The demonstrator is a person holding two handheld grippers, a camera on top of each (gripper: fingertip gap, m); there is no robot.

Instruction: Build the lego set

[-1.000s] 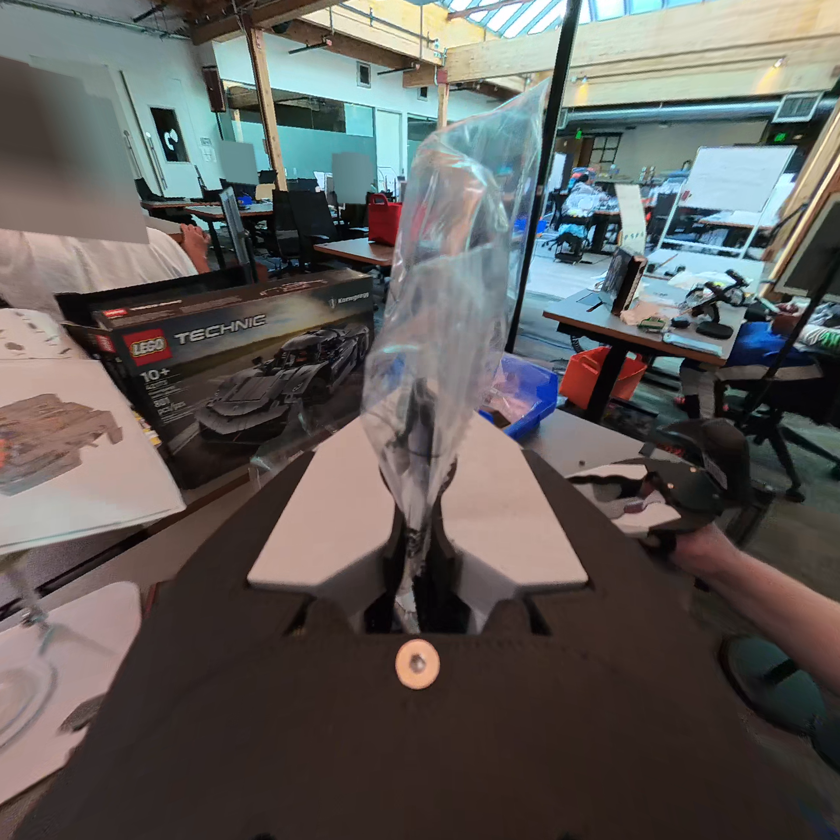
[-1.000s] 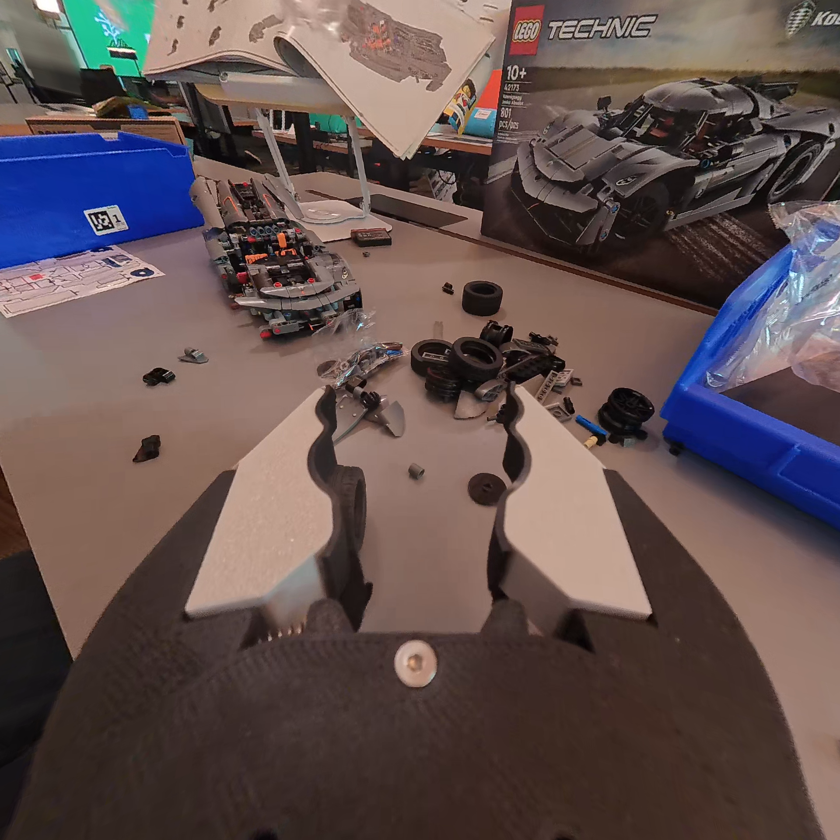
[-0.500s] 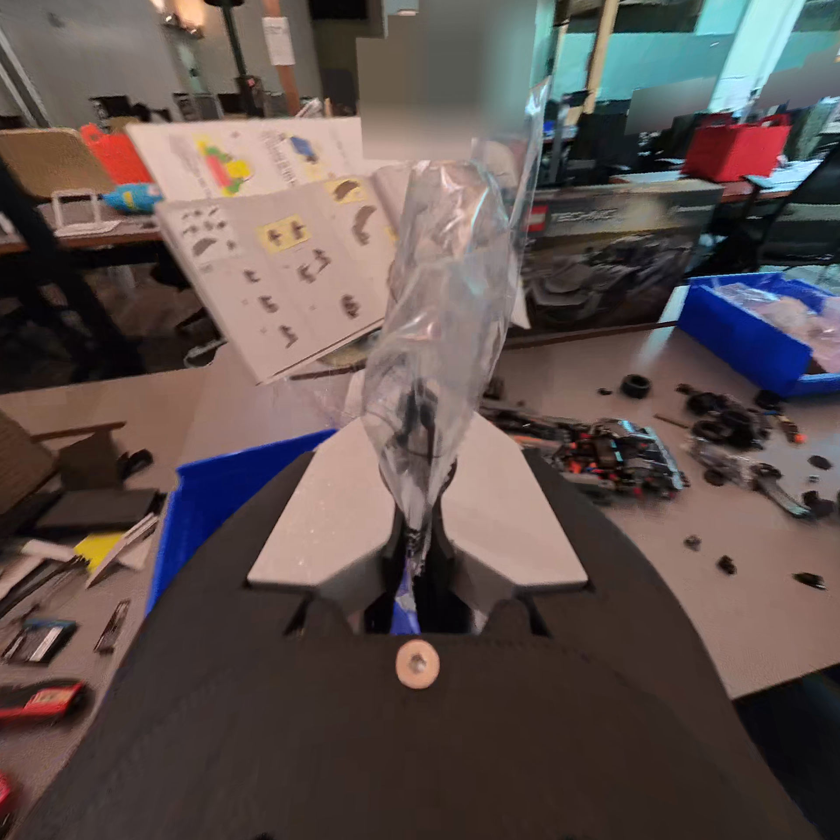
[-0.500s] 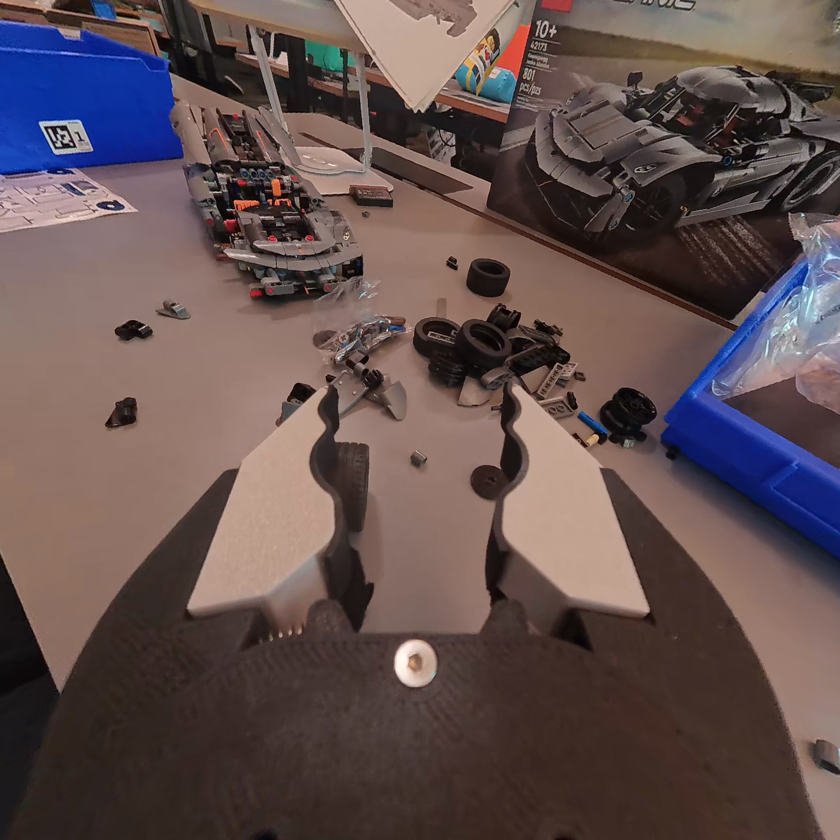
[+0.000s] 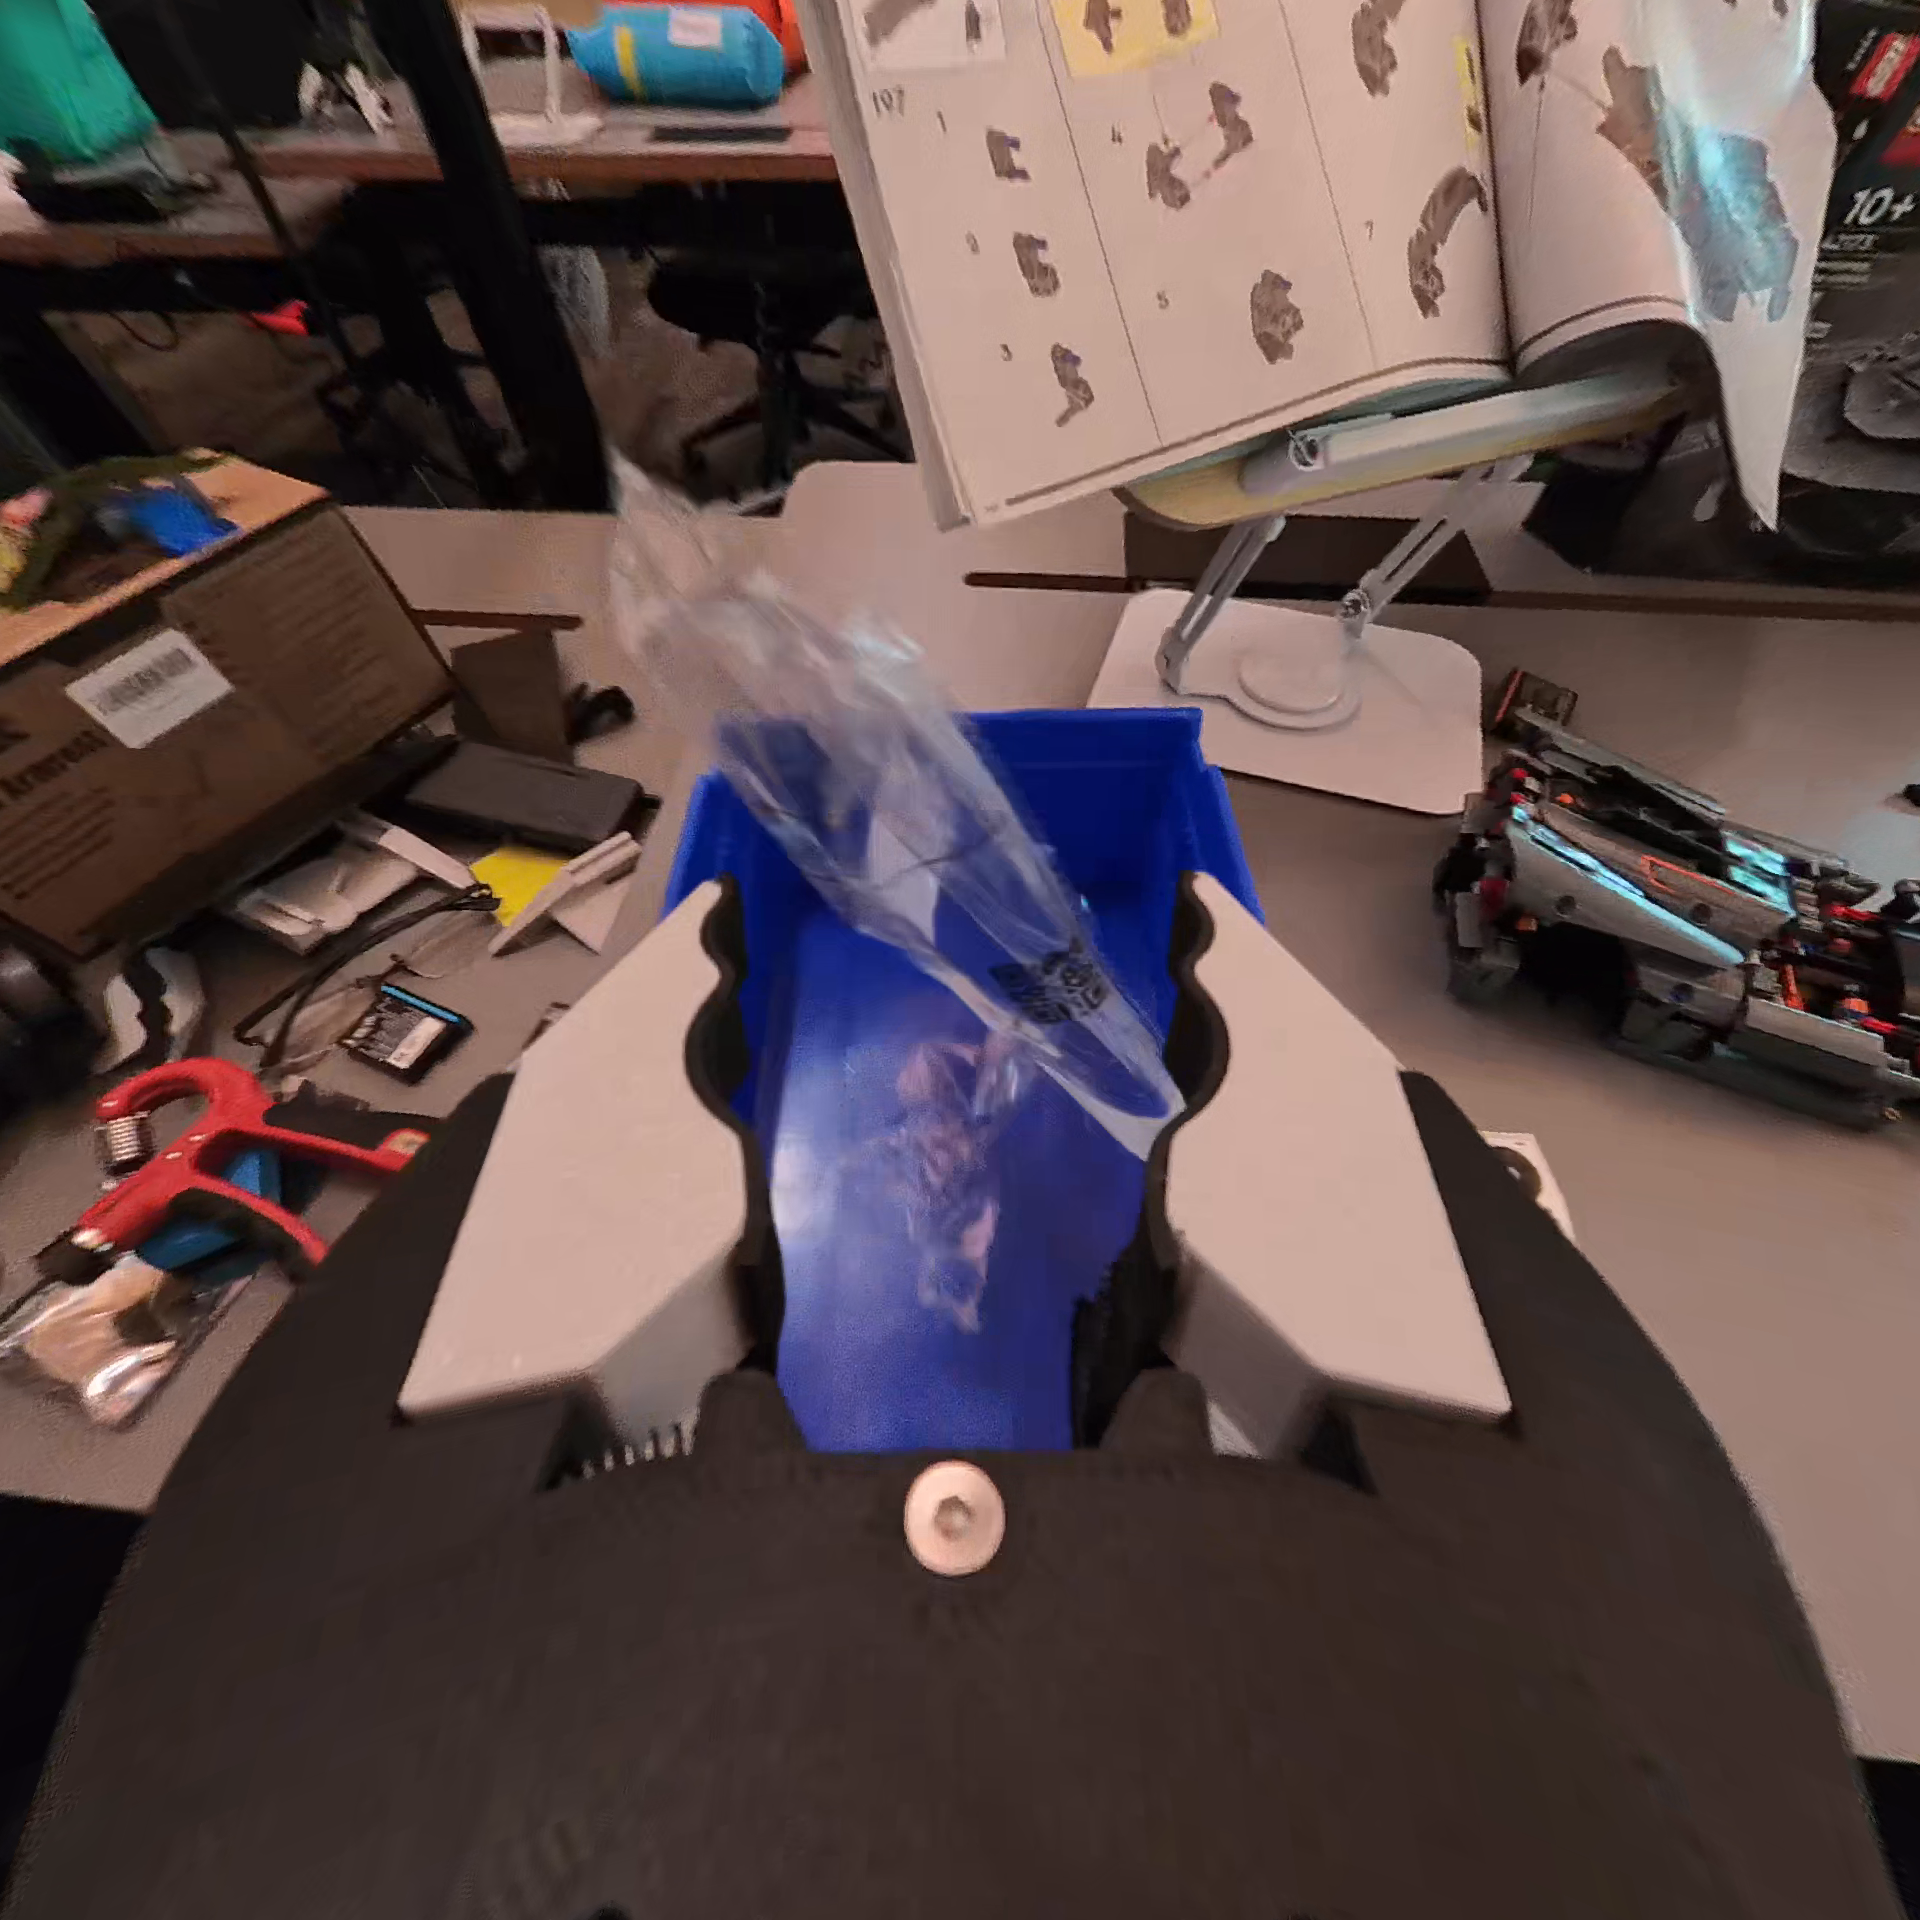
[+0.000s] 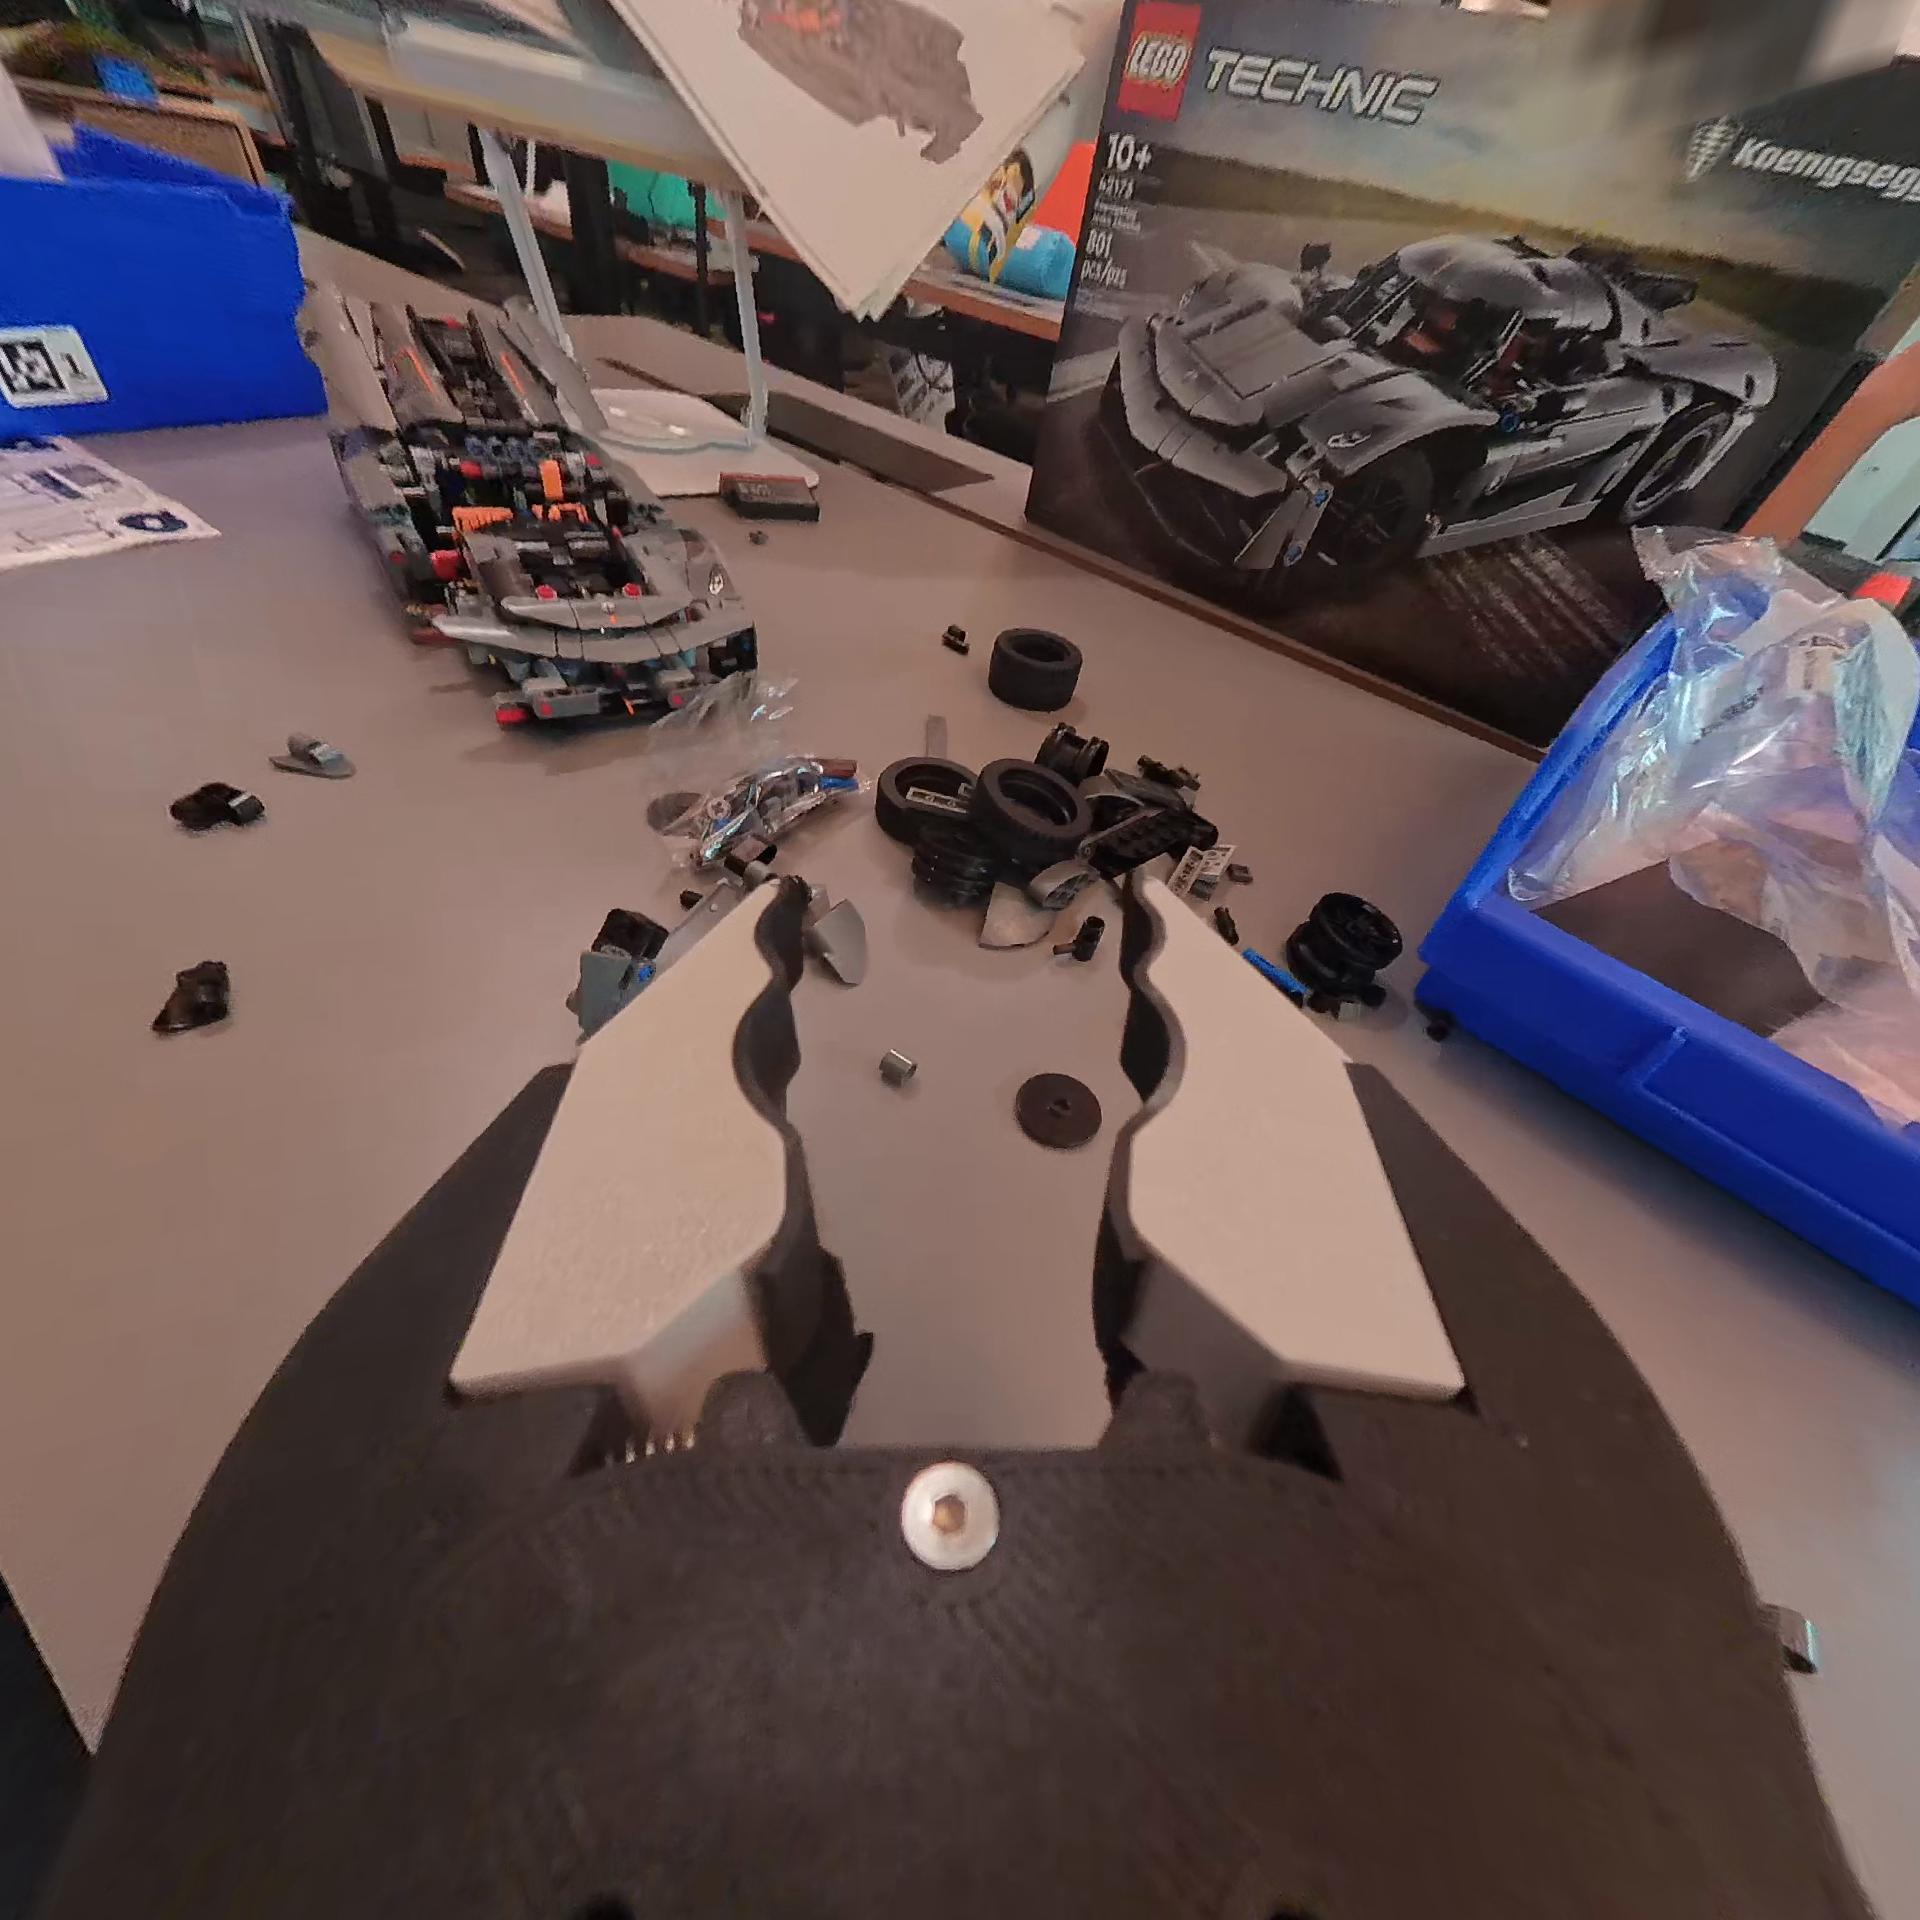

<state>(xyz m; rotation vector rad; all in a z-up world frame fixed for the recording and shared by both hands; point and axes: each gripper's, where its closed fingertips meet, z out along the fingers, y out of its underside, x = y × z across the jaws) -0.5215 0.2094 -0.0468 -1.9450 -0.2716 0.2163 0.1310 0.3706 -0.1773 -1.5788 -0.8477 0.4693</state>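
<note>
Fingers (image 5: 582, 1174) of the left gripper (image 5: 956, 914) are spread over a blue bin (image 5: 1101, 790); a clear bag (image 5: 894, 831) is seen between them. Right gripper (image 6: 951, 914) fingers (image 6: 644, 1143) are spread above loose lego pieces (image 6: 1029, 821) on the tabletop (image 6: 312, 1039).

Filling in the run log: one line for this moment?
left gripper: open | clear bag: over blue bin | right gripper: open, empty, above loose parts

Printed text is showing on the set box (image 6: 1455, 343), instruction booklet (image 5: 1174, 239), cardboard box label (image 5: 145, 686), clear bag (image 5: 935, 914), blue bin tag (image 6: 42, 364), and sticker sheet (image 6: 83, 499); not transcribing any.
</note>
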